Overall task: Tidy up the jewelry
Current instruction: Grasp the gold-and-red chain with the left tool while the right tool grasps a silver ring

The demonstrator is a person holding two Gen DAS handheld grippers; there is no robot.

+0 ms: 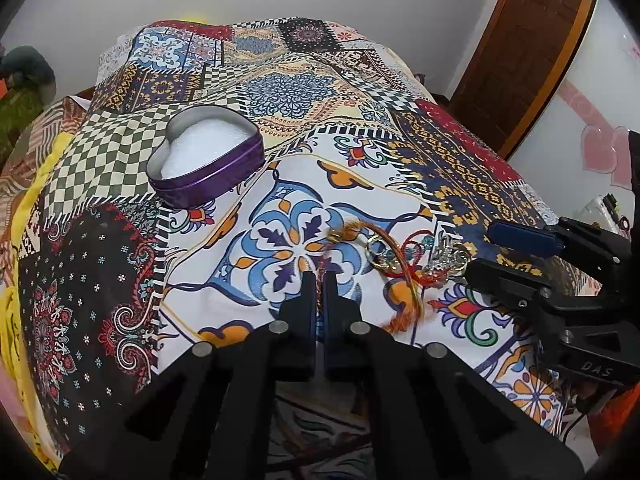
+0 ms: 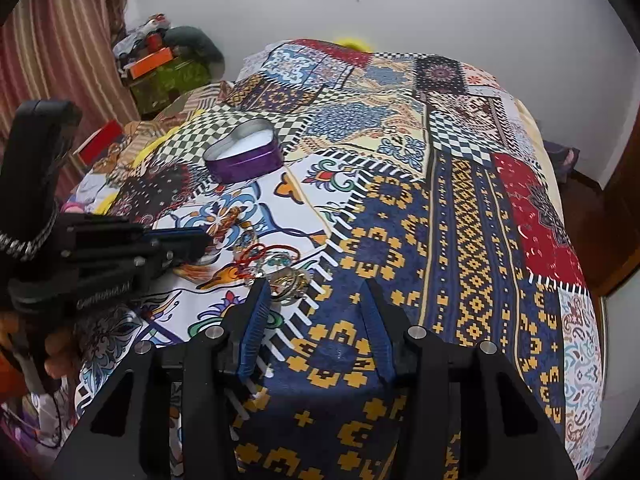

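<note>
A small heap of jewelry lies on the patterned bedspread: gold rings (image 1: 380, 256) (image 2: 288, 280), a red thread loop (image 1: 412, 248) (image 2: 256, 256), a silver piece (image 1: 448, 260) and an orange tasselled thread (image 1: 400, 316) (image 2: 192, 270). My left gripper (image 1: 319, 278) (image 2: 210, 244) is shut at the heap's left end, with a strand of the orange thread running into its tips. My right gripper (image 2: 316, 288) (image 1: 480, 249) stands half open at the heap's right end. Its left fingertip (image 2: 260, 288) is against the rings and the other finger is well apart. A purple heart-shaped tin (image 1: 212, 184) (image 2: 244, 168) with white padding sits open further back.
Everything rests on a bed with a patchwork cover (image 1: 304, 92) (image 2: 460, 240). A wooden door (image 1: 520, 40) stands at the far right. Boxes and clutter (image 2: 168, 68) are piled by a striped curtain (image 2: 60, 40) at the left, with a white wall behind.
</note>
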